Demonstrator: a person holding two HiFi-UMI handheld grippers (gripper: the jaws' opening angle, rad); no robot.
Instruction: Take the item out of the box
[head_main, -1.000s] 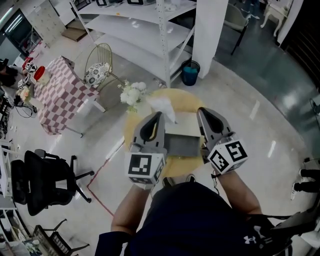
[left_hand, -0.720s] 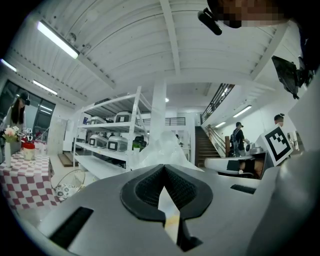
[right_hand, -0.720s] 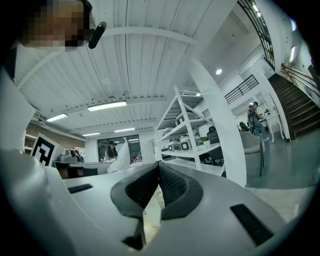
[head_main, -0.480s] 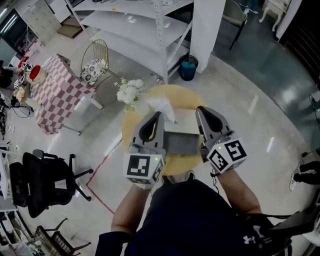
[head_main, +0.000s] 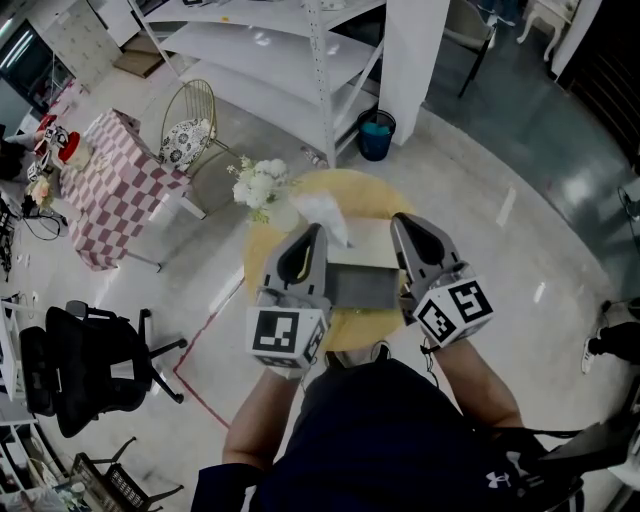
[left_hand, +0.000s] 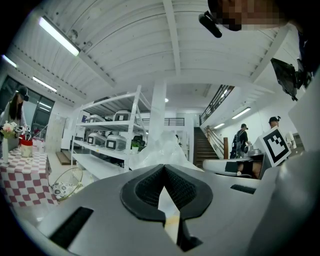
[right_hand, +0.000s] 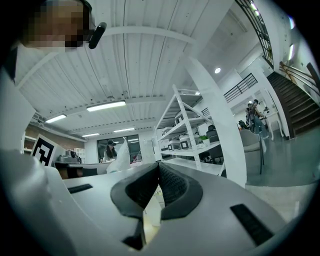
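Observation:
An open grey box (head_main: 362, 288) with a white flap (head_main: 365, 248) behind it lies on a round yellow table (head_main: 268, 250). A crinkled white wrap (head_main: 325, 212) sticks up at the box's far left corner; it also shows in the left gripper view (left_hand: 160, 145) and the right gripper view (right_hand: 121, 157). My left gripper (head_main: 318, 232) lies along the box's left side, shut and empty. Along the right side my right gripper (head_main: 400, 222) is likewise shut with nothing in it. The box's inside is mostly hidden between the two grippers.
White flowers (head_main: 258, 185) stand at the table's far left edge. Beyond are a white shelf rack (head_main: 270, 50), a white pillar (head_main: 415, 60), a blue bin (head_main: 376, 135), a gold wire chair (head_main: 195, 125) and a checkered table (head_main: 115, 185). A black office chair (head_main: 70, 365) stands at left.
The head view has shifted very slightly. Both grippers and the box stay where they were.

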